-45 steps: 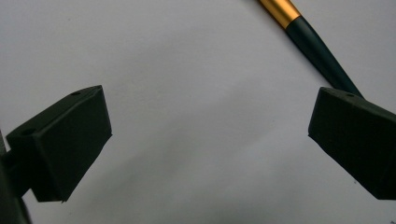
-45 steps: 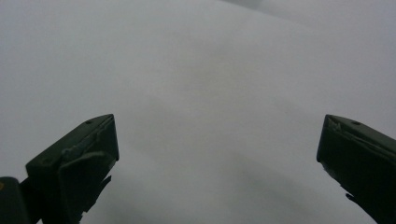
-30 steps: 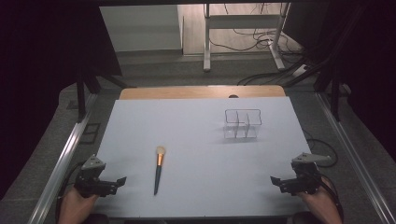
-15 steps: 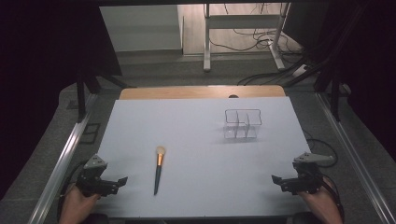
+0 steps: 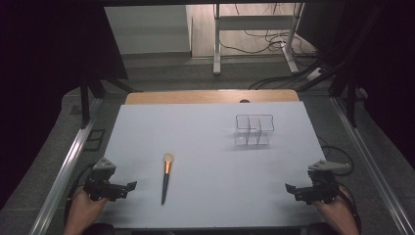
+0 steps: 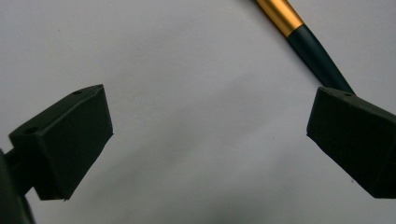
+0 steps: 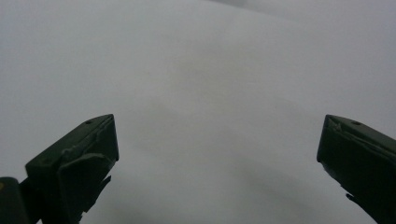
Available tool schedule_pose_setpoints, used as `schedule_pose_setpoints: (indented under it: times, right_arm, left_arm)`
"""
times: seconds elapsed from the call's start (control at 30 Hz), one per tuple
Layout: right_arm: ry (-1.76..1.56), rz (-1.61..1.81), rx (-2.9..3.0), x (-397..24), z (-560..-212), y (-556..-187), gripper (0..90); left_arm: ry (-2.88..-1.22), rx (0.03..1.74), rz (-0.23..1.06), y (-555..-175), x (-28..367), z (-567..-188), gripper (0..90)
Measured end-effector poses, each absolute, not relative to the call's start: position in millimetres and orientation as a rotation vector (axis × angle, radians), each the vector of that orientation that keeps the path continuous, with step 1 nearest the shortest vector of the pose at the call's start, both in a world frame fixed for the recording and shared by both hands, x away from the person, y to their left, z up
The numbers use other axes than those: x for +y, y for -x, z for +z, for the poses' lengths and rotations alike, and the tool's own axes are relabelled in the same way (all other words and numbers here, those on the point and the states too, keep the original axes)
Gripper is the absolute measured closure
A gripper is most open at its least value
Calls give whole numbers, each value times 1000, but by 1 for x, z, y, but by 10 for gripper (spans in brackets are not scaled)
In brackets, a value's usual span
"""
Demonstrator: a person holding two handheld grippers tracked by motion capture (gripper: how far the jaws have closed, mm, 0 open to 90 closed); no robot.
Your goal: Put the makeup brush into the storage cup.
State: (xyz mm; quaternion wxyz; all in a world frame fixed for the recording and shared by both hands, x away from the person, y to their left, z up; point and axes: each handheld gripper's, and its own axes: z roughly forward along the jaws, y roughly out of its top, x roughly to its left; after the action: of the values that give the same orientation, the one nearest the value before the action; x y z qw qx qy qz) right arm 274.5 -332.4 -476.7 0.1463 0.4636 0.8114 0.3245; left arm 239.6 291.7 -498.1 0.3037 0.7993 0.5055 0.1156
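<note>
Lying near the wide-open left gripper [image 5: 128, 186], a slim makeup brush [image 5: 166, 177] with dark handle, probably light and stiff; grip mid-handle. Right gripper [image 5: 291, 189] gapes empty.

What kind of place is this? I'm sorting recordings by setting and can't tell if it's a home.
Probably a lab or recording workspace, not a home: a white table framed by metal rails, loose cables on the floor behind, and just a makeup brush and clear organizer laid out.
</note>
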Motion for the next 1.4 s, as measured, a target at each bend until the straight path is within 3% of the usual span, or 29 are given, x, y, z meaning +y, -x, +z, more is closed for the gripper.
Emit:
schedule_pose_setpoints:
  times: [1.4]
  right_arm:
    - [-1339,890,2355,-331,-478,-276,0]
  left_arm:
    - [-2225,1284,224,-275,249,-484,0]
